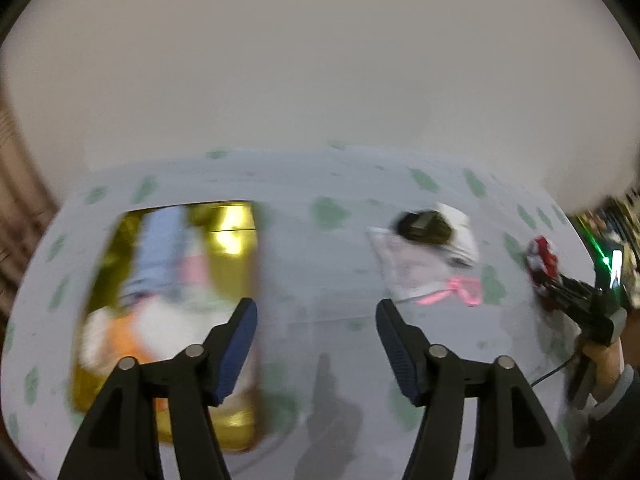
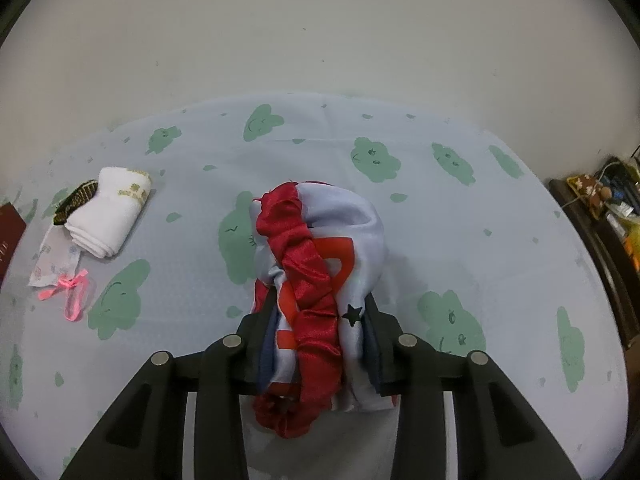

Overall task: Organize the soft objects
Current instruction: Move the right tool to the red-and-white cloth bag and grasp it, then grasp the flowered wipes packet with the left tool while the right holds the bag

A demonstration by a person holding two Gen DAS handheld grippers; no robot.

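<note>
Right gripper (image 2: 316, 344) clamps satin bundle (image 2: 320, 256); left gripper (image 1: 316, 344) gapes

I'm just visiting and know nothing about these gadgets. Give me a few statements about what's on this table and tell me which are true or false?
1. The right hand-held gripper is shut on a red and pale blue satin cloth. True.
2. The left hand-held gripper also holds cloth. False: its fingers are open with nothing between them.
3. The gold tray has soft items in it. True.
4. The folded white towel lies inside the tray. False: it lies on the tablecloth, beside a pouch with a pink ribbon.
5. The tablecloth is plain white. False: it has green cloud shapes.
</note>
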